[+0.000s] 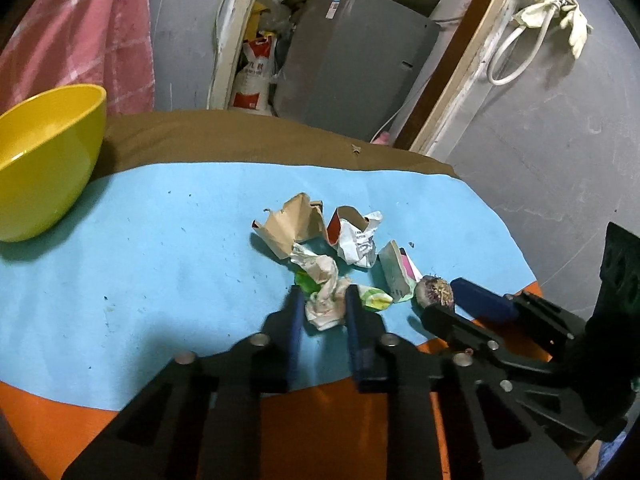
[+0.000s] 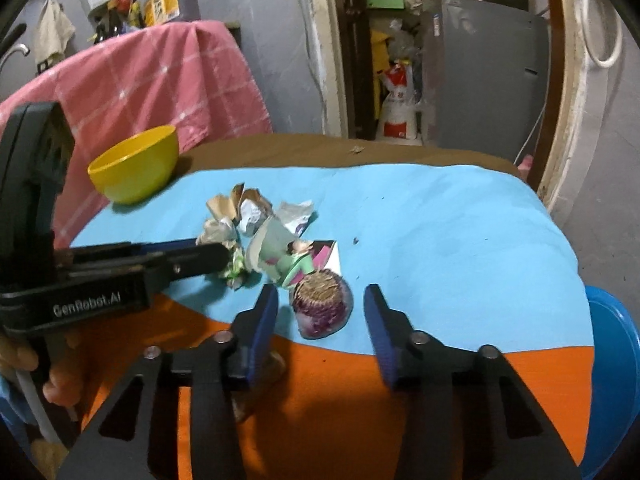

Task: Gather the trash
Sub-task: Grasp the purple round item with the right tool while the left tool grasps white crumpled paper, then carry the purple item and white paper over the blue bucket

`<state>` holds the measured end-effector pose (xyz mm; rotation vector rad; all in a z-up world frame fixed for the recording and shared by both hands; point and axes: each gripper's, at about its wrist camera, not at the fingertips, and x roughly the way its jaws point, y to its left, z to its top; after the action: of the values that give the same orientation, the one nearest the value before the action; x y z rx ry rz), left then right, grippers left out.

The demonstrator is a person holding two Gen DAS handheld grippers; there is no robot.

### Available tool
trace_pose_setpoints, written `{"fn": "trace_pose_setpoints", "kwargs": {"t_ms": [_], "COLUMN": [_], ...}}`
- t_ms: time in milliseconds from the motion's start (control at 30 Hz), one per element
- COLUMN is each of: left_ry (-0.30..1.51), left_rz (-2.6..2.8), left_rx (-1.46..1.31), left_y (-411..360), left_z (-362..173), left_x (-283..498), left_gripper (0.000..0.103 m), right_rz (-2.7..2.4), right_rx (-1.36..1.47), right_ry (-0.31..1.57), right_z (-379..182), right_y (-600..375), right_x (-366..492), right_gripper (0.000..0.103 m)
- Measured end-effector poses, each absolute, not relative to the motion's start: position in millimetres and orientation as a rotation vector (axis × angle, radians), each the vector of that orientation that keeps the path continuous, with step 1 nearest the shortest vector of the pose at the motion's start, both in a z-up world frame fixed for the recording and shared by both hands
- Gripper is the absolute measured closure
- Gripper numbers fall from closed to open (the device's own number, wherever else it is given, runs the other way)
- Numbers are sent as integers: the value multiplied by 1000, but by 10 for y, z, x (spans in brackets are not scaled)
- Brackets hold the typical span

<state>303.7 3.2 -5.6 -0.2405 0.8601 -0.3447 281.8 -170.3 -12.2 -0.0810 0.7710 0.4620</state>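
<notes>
A heap of trash lies on the blue mat: torn brown cardboard (image 1: pixel 294 226), crumpled printed paper (image 1: pixel 358 242), a green-white wrapper (image 1: pixel 374 298), a torn pale carton (image 1: pixel 396 274) and a purple onion end (image 1: pixel 434 292). My left gripper (image 1: pixel 322 300) has its jaws closed around a crumpled whitish tissue (image 1: pixel 326 300) at the near side of the heap. My right gripper (image 2: pixel 320 300) is open, its fingers either side of the purple onion end (image 2: pixel 322 306), not touching it. The left gripper (image 2: pixel 224 258) shows from the side in the right wrist view.
A yellow bowl (image 1: pixel 44 160) stands at the mat's far left and also shows in the right wrist view (image 2: pixel 134 166). The blue mat (image 1: pixel 160 260) lies on an orange and brown cloth. A blue bin (image 2: pixel 616 380) sits at the table's right. A pink checked cloth (image 2: pixel 152 80) hangs behind.
</notes>
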Motion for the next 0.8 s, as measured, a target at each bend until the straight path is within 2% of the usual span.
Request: {"fn": "trace_pose_setpoints", "kwargs": {"t_ms": [133, 433, 800], "left_ry": [859, 768, 545], "left_rz": [-354, -351, -355], "left_rx": [-242, -215, -174], "left_y": [5, -81, -401], "left_z": [-36, 133, 600], "left_x": [3027, 2879, 2595], "left_gripper": [91, 92, 92], "right_rz": [466, 478, 391], "right_rx": [-88, -50, -19], "right_ry": [787, 708, 398], "right_z": [-157, -23, 488], "right_y": [-1711, -1842, -2203], "right_x": [2818, 2677, 2296], "right_gripper": [77, 78, 78]}}
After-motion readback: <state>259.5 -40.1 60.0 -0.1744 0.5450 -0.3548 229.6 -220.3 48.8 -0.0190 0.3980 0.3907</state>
